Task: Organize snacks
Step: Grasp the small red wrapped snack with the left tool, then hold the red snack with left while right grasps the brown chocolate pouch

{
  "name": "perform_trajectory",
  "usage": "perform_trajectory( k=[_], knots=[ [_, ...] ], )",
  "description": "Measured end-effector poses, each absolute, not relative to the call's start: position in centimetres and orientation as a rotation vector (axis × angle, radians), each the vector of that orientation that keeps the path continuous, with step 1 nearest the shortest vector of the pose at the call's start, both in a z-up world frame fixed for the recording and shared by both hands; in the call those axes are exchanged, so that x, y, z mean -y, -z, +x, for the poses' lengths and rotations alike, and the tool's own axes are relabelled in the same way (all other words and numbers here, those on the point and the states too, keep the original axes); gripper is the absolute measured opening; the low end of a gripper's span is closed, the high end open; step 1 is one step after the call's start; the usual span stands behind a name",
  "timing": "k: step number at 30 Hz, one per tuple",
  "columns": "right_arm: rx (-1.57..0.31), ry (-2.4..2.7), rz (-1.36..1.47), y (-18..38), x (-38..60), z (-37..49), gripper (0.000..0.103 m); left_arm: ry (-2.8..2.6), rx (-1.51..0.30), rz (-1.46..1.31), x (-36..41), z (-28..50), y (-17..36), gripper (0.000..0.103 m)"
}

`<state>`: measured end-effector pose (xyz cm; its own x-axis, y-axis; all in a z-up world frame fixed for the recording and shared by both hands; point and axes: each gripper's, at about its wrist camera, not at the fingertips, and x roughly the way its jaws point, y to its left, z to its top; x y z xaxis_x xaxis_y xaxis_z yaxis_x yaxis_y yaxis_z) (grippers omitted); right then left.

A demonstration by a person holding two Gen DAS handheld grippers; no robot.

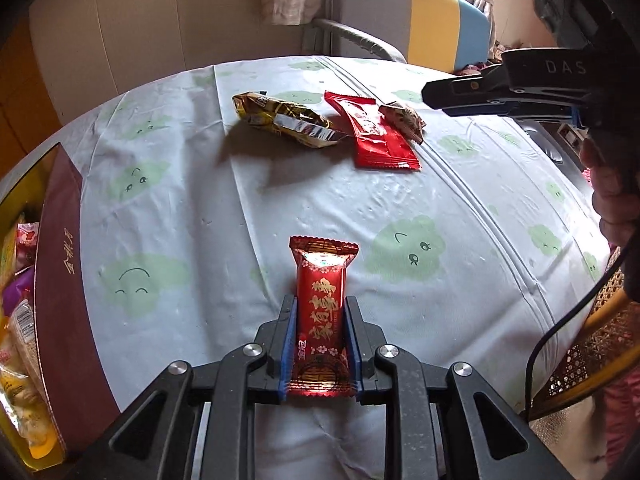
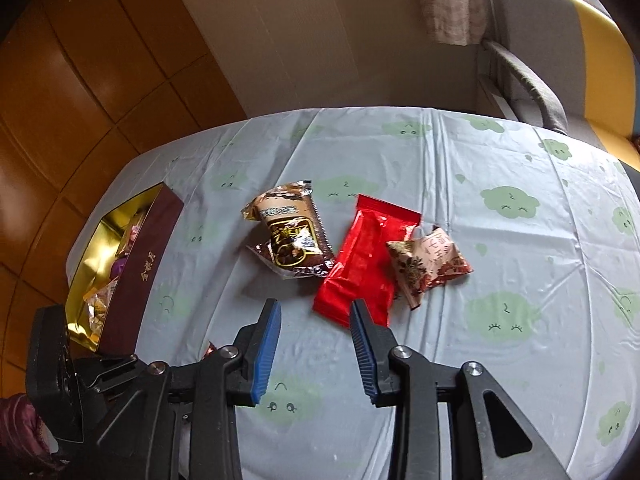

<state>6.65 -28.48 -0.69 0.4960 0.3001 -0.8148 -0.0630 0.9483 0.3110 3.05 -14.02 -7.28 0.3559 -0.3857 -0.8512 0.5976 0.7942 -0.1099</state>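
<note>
Your left gripper (image 1: 320, 344) was clamped on the red snack bar (image 1: 322, 308) above the table; right gripper (image 2: 316, 344) hung apart, empty. Best carried level over the maroon box (image 1: 60, 280), then dropped.

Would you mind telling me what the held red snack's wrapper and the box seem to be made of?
The red snack held in the left gripper looks wrapped in glossy plastic or foil film: bright glare, crimped zigzag ends. The box seems matte maroon cardboard with a mirror-like gold foil lining, though only its look suggests that.
</note>
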Motion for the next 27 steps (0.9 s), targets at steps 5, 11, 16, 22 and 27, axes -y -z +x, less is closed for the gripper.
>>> perform_trajectory(
  k=[5, 11, 16, 22, 27],
  knots=[
    [-1.057, -0.274, 0.198, 1.0, 26.2, 9.8, 0.04, 0.652, -1.021, 0.203, 13.7, 3.0, 7.3, 0.023],
    [-1.123, -0.303, 0.113, 3.2, 24.4, 15.1, 0.062, 0.664, -1.0, 0.195, 13.5, 2.8, 7.5, 0.023],
    [-1.179, -0.313, 0.094, 4.9, 24.1, 18.4, 0.063, 0.674, -0.995, 0.181, 12.9, 2.7, 7.4, 0.023],
    [-1.204, -0.286, 0.011, 6.5, 22.7, 19.6, 0.048, 0.682, -0.995, 0.155, 12.5, 2.8, 7.5, 0.023],
    [-1.163, -0.289, 0.027, 4.8, 22.4, 18.2, 0.033, 0.682, -0.991, 0.147, 12.4, 2.7, 7.5, 0.023]
  ],
)
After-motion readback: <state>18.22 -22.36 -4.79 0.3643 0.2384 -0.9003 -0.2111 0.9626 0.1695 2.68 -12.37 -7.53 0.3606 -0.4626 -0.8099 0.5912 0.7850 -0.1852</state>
